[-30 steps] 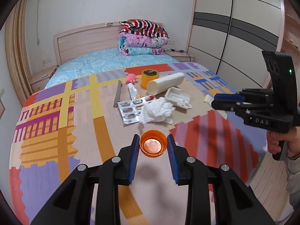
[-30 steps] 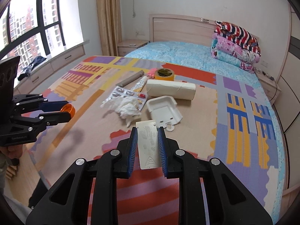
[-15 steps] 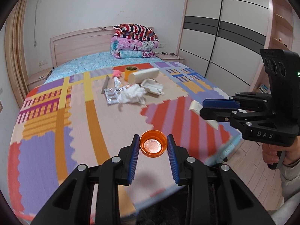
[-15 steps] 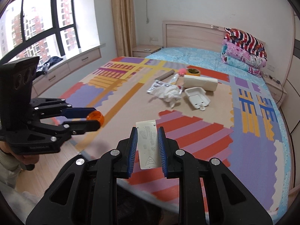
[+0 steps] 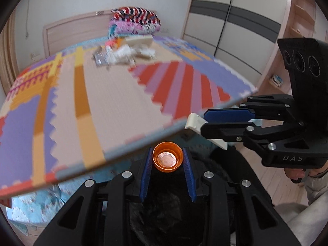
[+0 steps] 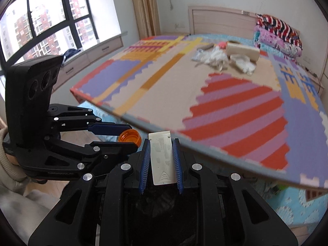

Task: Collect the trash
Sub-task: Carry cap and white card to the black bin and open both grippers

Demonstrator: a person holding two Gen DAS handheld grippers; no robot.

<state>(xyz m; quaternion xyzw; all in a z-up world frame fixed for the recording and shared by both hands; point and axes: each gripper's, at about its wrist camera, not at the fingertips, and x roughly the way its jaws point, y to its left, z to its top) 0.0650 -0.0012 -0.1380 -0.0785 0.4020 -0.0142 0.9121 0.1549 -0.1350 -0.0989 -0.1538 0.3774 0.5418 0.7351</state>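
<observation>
Two claws over black bag, each loaded.

Nearest, low centre of left view: left claw (image 5: 167,160) clamped on one orange cap (image 5: 167,159), open side up, directly above one black bag (image 5: 170,211). Low centre of right view: right claw (image 6: 161,160) clamped on one flat white card (image 6: 163,157), long axis along the fingers, also above the bag; both about equally near, claws side by side. Beyond: one patchwork mat (image 6: 155,90), edge overhanging. Upper frame, blurred: remaining trash pile (image 6: 225,58), count unclear. Farthest: one stack of quilts (image 5: 134,21).
</observation>
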